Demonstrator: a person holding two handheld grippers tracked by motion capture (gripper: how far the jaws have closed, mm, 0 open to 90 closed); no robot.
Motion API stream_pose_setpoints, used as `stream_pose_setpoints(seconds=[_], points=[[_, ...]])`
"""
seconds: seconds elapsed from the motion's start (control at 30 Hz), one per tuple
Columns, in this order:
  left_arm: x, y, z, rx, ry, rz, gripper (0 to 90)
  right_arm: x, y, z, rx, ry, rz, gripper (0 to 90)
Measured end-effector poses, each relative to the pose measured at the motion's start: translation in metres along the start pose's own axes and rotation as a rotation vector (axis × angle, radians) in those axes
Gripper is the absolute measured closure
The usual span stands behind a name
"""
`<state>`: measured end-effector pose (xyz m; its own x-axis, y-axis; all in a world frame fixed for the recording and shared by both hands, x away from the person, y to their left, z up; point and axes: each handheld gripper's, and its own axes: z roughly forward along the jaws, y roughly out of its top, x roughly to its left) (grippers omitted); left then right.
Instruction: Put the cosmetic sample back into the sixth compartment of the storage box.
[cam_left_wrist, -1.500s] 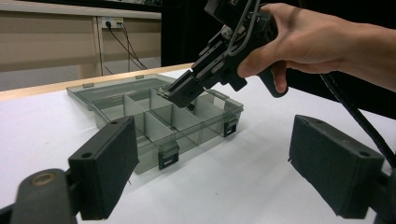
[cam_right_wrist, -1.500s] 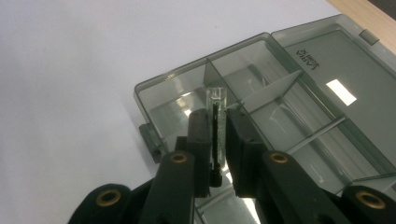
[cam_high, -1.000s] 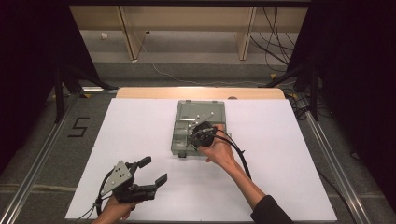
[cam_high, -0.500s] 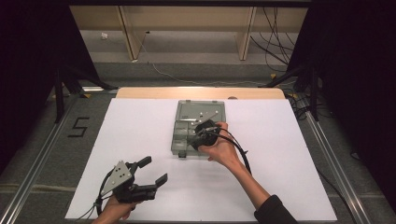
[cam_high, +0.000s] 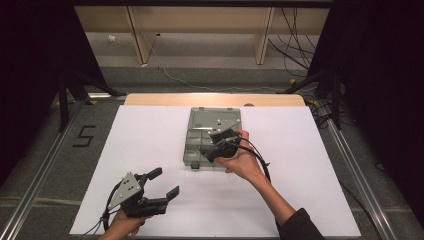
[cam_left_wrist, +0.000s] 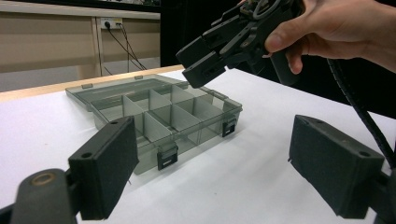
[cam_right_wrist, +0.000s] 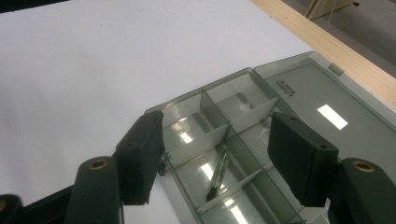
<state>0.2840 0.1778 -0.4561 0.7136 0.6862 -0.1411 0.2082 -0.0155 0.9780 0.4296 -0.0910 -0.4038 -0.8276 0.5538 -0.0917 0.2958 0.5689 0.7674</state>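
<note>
A smoky clear organiser box (cam_high: 207, 127) lies open mid-table, its lid flat behind it. In one compartment lies a thin dark metal bit (cam_right_wrist: 218, 175). My right gripper (cam_high: 212, 144) hovers over the box's near compartments. Its jaws have just been opening, and in the right gripper view they (cam_right_wrist: 215, 126) stand apart above the bit, gripping nothing. My left gripper (cam_high: 165, 182) rests near the table's front left, open and empty. The left gripper view looks between its jaws (cam_left_wrist: 212, 135) at the box (cam_left_wrist: 159, 112) and the right gripper (cam_left_wrist: 205, 60) above it.
The box sits on a white sheet (cam_high: 150, 140) over the table, with a bare wooden strip (cam_high: 215, 99) along the far edge. Metal rails (cam_high: 40, 170) run beside the table on the floor. Dark curtains hang at both sides.
My right gripper has risen a little above the box and its jaws have spread apart. The left gripper has stayed where it was.
</note>
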Motion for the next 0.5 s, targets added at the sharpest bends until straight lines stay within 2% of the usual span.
stream_pose_setpoints(seconds=[0.07, 0.1, 0.13, 0.5], points=[[0.000, 0.000, -0.001, 0.004, 0.003, 0.002, 15.0, 0.001, 0.001, -0.003, 0.010, 0.011, 0.006, 36.3], [0.000, 0.000, -0.001, 0.004, 0.004, 0.001, 15.0, 0.001, 0.001, -0.004, -0.012, -0.001, 0.000, 36.3], [0.000, 0.000, -0.001, 0.002, 0.004, -0.004, 15.0, 0.002, 0.002, -0.008, -0.011, 0.023, -0.005, 35.4], [-0.001, 0.000, -0.001, 0.003, 0.008, -0.001, 15.0, 0.012, 0.002, -0.022, -0.057, 0.037, -0.036, 32.3]])
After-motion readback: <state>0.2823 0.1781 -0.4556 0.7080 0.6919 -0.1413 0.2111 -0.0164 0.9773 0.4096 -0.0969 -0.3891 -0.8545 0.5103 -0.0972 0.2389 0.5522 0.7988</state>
